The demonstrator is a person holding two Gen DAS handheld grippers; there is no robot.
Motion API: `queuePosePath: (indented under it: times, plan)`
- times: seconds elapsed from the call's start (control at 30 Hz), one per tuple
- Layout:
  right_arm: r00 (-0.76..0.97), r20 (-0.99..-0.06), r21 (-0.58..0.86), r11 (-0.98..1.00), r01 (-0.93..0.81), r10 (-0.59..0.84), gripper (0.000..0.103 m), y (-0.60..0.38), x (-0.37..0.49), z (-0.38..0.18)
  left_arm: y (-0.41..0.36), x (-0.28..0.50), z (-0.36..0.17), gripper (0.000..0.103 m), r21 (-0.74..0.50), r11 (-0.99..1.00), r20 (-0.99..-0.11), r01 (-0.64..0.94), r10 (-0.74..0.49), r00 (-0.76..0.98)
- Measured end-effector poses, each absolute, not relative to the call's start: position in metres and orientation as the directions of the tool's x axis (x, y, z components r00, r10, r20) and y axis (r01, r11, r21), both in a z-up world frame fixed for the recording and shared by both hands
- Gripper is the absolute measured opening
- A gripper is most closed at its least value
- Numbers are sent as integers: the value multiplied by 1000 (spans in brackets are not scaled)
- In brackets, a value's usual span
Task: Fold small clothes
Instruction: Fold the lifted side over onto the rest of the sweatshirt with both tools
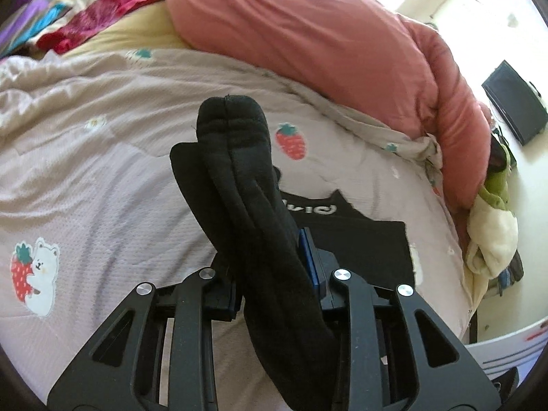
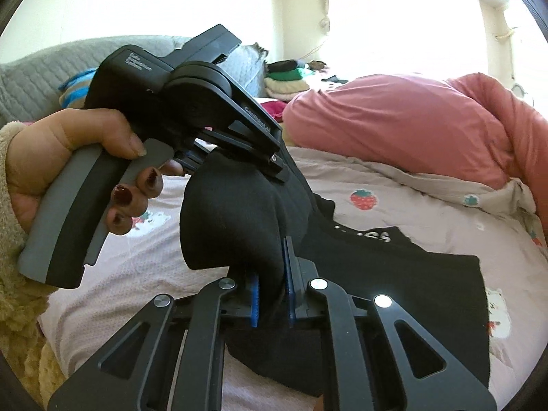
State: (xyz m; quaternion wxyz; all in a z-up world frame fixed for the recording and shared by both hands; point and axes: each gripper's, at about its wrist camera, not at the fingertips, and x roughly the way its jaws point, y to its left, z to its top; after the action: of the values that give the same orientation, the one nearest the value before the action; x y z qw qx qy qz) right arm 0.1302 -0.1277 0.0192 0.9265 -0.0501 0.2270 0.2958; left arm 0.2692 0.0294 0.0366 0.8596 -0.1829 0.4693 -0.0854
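Sock: long black knitted sock (image 1: 246,185) lifted clear above pink strawberry-print quilt (image 1: 102,157) | left gripper (image 1: 274,260) clamped on sock, toe upward | right gripper (image 2: 272,287) nipped on same sock (image 2: 233,226), stretched between for folding | folded black printed garment (image 2: 394,274) flat on quilt below.

The sock (image 1: 246,185) is plain black, and so is the folded garment (image 2: 411,274) with white lettering. The bedspread (image 1: 102,157) is pale lilac with red strawberries and white bears; the duvet (image 1: 308,34) is salmon pink.
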Motion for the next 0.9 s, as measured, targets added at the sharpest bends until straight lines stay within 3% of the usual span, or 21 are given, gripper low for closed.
queuePosePath:
  times: [0.3,0.9]
  plan:
    - [756,-421,87,851,-517,502,7,-171,123,22,-14,265,53,21,-371,928,-766,34,-327,553]
    - [769,-450,186,890,-417,454,6,-240,123,-4,-108,280,39,21,-320,939,-803,129,-341,489]
